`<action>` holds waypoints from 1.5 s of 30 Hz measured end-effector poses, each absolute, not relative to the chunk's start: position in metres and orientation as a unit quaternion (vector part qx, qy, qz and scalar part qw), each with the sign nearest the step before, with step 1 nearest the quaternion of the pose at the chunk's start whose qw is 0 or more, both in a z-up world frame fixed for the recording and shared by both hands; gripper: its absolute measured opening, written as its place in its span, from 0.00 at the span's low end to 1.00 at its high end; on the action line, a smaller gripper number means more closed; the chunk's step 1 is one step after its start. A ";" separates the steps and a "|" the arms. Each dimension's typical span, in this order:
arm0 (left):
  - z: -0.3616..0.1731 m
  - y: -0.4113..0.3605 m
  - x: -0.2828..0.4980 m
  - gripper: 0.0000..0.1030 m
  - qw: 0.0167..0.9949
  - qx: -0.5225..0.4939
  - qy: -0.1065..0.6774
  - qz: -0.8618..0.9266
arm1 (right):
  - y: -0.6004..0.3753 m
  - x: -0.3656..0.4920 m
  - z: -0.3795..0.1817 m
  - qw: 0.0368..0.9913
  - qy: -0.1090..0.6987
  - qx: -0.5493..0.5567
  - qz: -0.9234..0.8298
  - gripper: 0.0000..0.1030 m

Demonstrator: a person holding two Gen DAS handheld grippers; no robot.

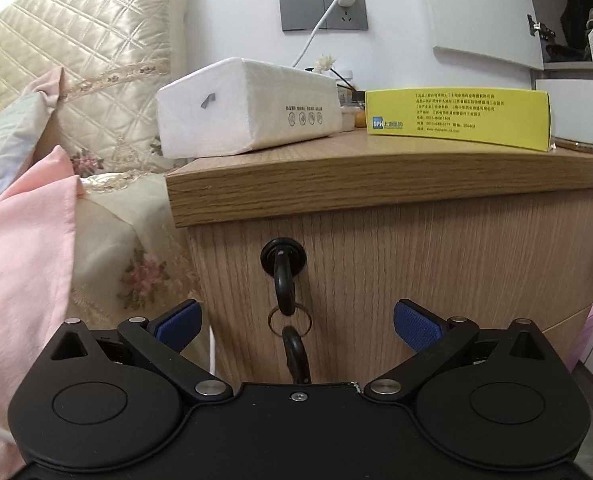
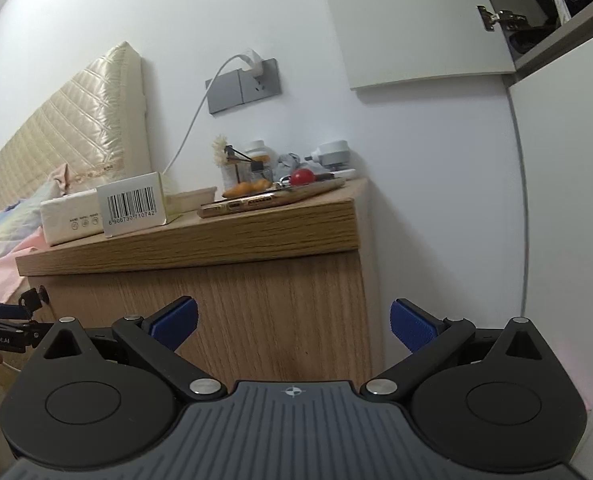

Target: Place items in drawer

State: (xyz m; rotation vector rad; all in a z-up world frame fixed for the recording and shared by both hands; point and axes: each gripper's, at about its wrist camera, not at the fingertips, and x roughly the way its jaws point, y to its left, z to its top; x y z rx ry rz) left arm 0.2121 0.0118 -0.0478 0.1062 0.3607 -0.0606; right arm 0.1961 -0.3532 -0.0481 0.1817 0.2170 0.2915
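**Colours and patterns at the bedside**

Blue ribbed pads (image 1: 416, 326) are carried on black gripper frames. The nightstand (image 1: 376, 188) is grained in light oak. At 12 o'clock a yellow box (image 1: 456, 114) with black print is seen; at 11 a white tissue pack (image 1: 248, 108). A cream quilted headboard (image 1: 76, 40) and pink cloth (image 1: 24, 240) lie at 9. The keys (image 1: 284, 280) are black, the socket plate (image 1: 322, 12) grey.
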 end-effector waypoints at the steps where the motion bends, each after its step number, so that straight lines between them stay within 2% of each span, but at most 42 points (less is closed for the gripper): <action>1: -0.049 0.013 0.213 0.99 0.982 0.055 0.179 -0.032 | -0.353 0.197 -0.049 0.979 0.107 0.093 0.146 1.00; 45: -0.053 0.027 0.232 0.98 0.981 0.055 0.168 -0.085 | -0.338 0.215 -0.053 0.983 0.073 0.082 0.144 1.00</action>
